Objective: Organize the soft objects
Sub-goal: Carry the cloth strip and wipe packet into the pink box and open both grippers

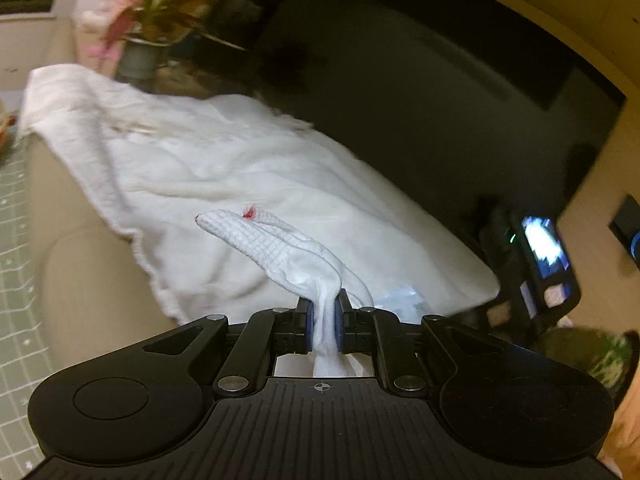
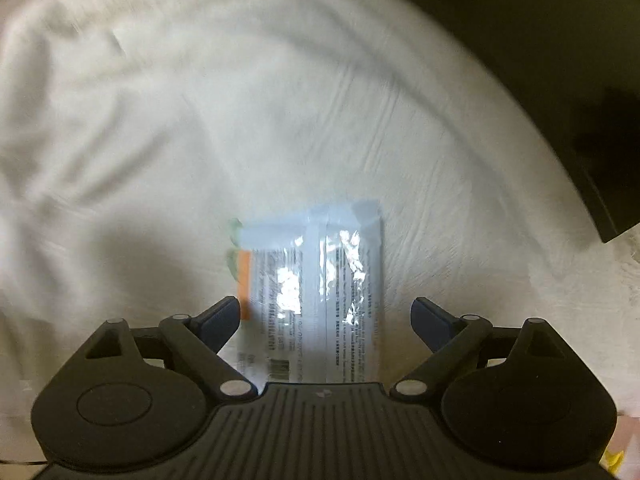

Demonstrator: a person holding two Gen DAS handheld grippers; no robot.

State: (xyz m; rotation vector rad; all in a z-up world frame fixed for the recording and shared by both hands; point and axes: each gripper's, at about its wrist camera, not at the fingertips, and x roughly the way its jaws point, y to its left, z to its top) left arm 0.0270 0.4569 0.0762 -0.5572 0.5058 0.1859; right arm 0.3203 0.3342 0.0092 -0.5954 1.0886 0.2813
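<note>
My left gripper [image 1: 323,318] is shut on a white knitted sock [image 1: 276,242] with a small red mark near its cuff, and holds it above a large white towel [image 1: 192,160] spread on the surface. A shiny plastic packet [image 1: 396,296] lies on the towel just beyond the gripper. In the right wrist view my right gripper [image 2: 326,312] is open over the same towel [image 2: 200,100], and the printed plastic packet [image 2: 316,276] lies between its fingers [image 2: 222,318]. The view is blurred.
A potted plant with pink leaves [image 1: 156,12] stands at the towel's far left corner. A dark panel [image 1: 420,60] runs behind the towel. The other gripper's device with a lit screen [image 1: 546,256] is at the right. A grid-patterned mat [image 1: 16,240] lies at the left.
</note>
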